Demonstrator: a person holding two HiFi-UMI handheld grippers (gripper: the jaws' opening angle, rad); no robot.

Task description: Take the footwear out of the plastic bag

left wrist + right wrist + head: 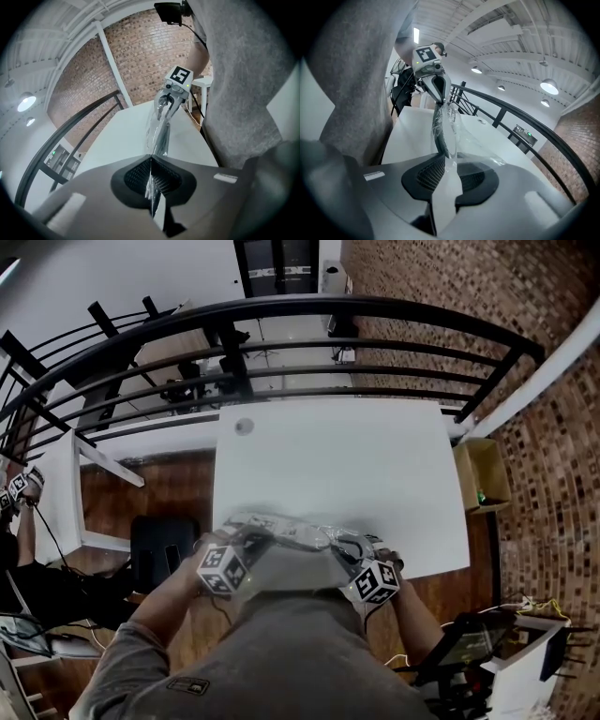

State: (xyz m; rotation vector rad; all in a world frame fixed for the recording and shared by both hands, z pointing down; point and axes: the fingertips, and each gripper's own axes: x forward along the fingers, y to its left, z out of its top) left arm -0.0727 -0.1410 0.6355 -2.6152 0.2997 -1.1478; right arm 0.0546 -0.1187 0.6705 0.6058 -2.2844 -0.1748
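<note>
A clear plastic bag (292, 534) is stretched between my two grippers over the near edge of the white table (328, 456). Dark footwear (438, 133) shows through the film as a narrow black shape. My left gripper (151, 180) is shut on one end of the plastic bag (158, 133), its pads pressed together on the film. My right gripper (447, 176) has a gap between its jaws; the other end of the bag (445, 117) lies in that gap and the pads do not press it. In the head view, the left gripper (246, 534) and right gripper (352, 546) sit at the bag's two ends.
A black railing (281, 310) curves behind the table, with a brick wall (469, 296) to the right. A cardboard box (483, 474) stands on the floor at the right, a black case (161, 545) at the left. The holder's grey top (281, 652) fills the foreground.
</note>
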